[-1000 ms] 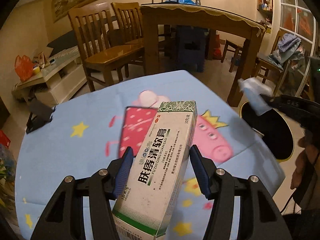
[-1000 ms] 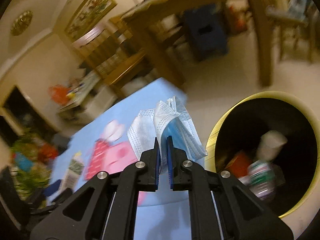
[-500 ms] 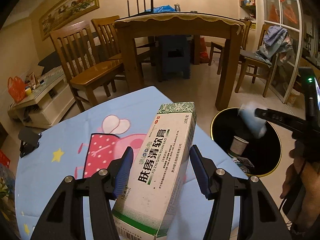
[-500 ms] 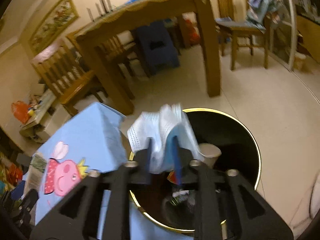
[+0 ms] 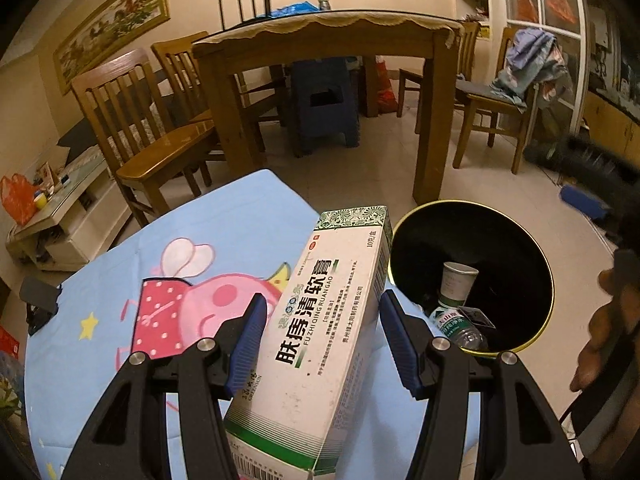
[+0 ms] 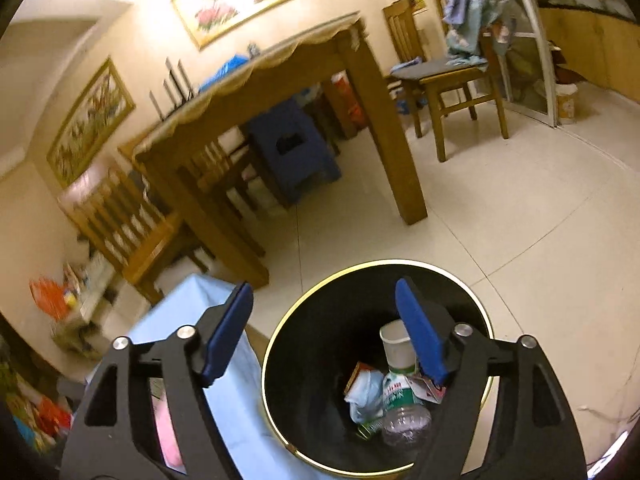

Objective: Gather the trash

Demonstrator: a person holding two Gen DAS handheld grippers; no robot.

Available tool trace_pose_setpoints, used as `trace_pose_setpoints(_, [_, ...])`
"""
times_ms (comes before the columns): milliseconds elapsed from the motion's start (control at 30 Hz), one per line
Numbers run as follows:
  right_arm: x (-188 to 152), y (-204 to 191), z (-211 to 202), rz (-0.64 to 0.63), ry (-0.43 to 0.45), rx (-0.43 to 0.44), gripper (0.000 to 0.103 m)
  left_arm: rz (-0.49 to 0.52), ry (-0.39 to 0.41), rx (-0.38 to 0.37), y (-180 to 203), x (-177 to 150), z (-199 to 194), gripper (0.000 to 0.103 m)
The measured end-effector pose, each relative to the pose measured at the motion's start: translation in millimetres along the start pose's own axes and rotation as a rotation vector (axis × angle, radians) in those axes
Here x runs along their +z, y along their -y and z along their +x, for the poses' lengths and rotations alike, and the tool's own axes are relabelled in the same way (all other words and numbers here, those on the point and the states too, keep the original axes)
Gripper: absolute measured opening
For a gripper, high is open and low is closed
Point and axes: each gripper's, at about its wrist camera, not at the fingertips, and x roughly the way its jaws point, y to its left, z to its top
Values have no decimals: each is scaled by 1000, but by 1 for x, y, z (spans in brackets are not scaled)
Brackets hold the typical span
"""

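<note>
Left hand-held gripper (image 5: 320, 340) apparently clamps the ointment box (image 5: 320, 344); right hand-held gripper (image 6: 324, 332) is opening, empty.

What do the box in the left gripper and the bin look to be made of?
The box looks like thin printed cardboard: matte white faces, green bands, sharp folded edges with scuffs. The bin is less certain: smooth black inside with a thin shiny gold rim, probably plastic or coated metal.

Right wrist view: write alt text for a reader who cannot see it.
The right gripper hangs over a black bin, jaws opening with nothing between them. In the bin lie a crumpled mask, a paper cup and a plastic bottle; a blue tablecloth edges in at left.
</note>
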Motion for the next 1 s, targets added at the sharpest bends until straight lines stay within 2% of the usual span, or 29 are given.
trace_pose_setpoints(167, [13, 28, -19, 110, 91, 8, 85, 43, -25, -34, 26, 10, 17, 57])
trace_pose_setpoints(400, [25, 58, -28, 186, 134, 23, 87, 106, -2, -85, 62, 38, 33, 58])
trace_pose_setpoints(433, [26, 62, -29, 193, 139, 24, 87, 114, 8, -90, 67, 43, 33, 59])
trace_pose_setpoints(500, [28, 66, -30, 202, 141, 26, 87, 119, 23, -104, 72, 49, 32, 75])
trace_pose_setpoints(567, [26, 65, -30, 202, 136, 27, 88, 125, 45, -98, 75, 49, 27, 75])
trace_pose_setpoints(700, [25, 57, -26, 175, 117, 29, 89, 120, 40, -93, 71, 43, 24, 75])
trace_pose_setpoints(867, [20, 30, -17, 89, 82, 7, 93, 47, 24, -59, 39, 32, 13, 79])
trace_pose_setpoints(967, [9, 1, 1, -18, -2, -7, 94, 9, 36, 2, 10, 23, -1, 83])
trace_pose_setpoints(1000, [3, -10, 7, -61, -32, -10, 94, 1, 38, 17, 4, 21, -5, 87])
